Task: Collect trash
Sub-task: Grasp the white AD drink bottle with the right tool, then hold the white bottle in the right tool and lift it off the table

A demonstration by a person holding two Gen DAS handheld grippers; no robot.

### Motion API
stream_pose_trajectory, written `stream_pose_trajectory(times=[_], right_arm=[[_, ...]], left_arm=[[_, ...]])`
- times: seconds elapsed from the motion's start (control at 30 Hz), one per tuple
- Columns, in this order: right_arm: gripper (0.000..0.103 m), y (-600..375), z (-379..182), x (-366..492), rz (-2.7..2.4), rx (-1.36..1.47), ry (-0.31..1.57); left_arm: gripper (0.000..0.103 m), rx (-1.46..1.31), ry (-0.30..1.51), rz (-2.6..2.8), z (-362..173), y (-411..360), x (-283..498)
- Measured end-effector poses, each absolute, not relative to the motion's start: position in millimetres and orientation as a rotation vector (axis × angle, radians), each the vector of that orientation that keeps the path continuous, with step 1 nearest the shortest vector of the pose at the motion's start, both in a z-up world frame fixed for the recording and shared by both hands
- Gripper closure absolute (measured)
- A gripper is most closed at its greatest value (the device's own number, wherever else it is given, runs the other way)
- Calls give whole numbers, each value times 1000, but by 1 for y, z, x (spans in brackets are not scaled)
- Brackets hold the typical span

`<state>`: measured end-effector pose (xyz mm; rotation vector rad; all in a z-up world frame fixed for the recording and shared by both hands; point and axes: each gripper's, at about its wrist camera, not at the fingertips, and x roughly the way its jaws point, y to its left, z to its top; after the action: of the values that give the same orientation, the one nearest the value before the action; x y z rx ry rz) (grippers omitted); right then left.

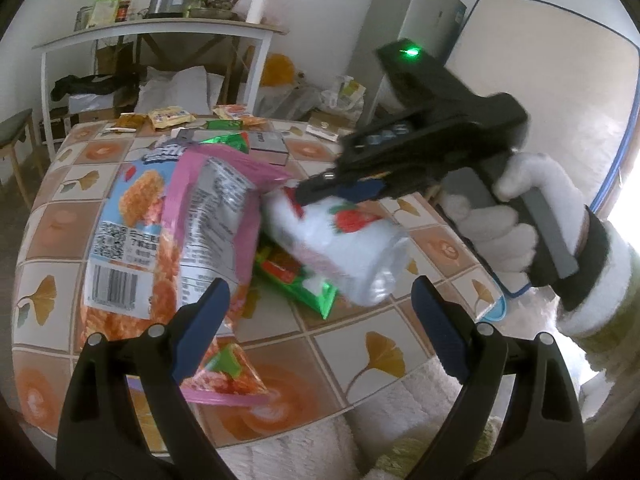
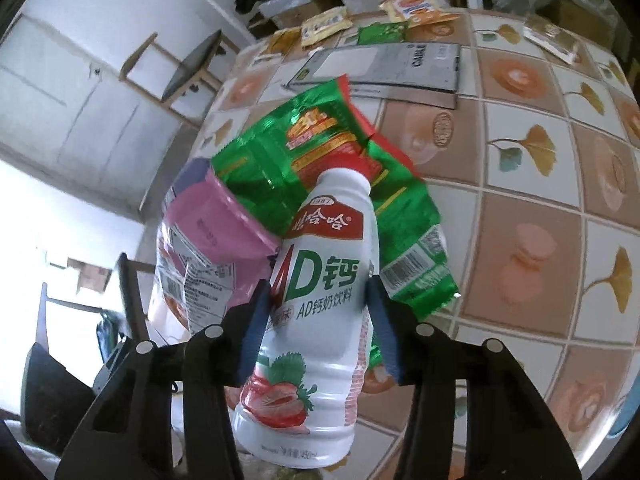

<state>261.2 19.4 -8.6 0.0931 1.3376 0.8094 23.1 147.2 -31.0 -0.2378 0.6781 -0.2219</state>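
While right tool [image 2: 318, 322] grips bottle [image 2: 320, 300], wrappers [image 2: 360, 184] crowd beneath.

The left gripper [image 1: 320, 312] points forward and downward, its two blue-padded fingers [image 1: 204, 328] spread wide apart with nothing pressed between them. The right gripper [image 2: 320, 320] tilts more steeply down, and its blue pads [image 2: 256, 332] press against both sides of a white bottle [image 2: 320, 300], one pad on each flank. In the left wrist view, the right gripper [image 1: 320, 196] reaches in from the right, carried by a hand [image 1: 516, 224] in a white fuzzy glove wrapped around the grey handle, with a dark strap at the wrist.
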Motion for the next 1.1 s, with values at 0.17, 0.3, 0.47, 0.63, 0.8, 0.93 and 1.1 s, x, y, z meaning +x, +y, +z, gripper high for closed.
stream_pose_trajectory(times=[0.17, 0.3, 0.47, 0.63, 0.8, 0.93, 1.1], right_arm=[[54, 20, -13, 266, 807, 112, 1371], [48, 31, -19, 274, 818, 119, 1401], [41, 44, -39, 289, 849, 207, 1491], [40, 51, -54, 293, 872, 252, 1540], [41, 51, -64, 292, 894, 316, 1566], [42, 46, -62, 287, 895, 336, 1534], [42, 23, -56, 286, 886, 399, 1502]], left_arm=[[15, -255, 694, -176, -42, 160, 28], [15, -286, 705, -145, -47, 170, 30], [15, -310, 709, -119, -49, 179, 33], [15, -314, 715, -108, -51, 183, 36], [15, -322, 721, -99, -54, 185, 39], [15, -320, 720, -93, -54, 187, 43], [15, -325, 721, -87, -55, 189, 45]])
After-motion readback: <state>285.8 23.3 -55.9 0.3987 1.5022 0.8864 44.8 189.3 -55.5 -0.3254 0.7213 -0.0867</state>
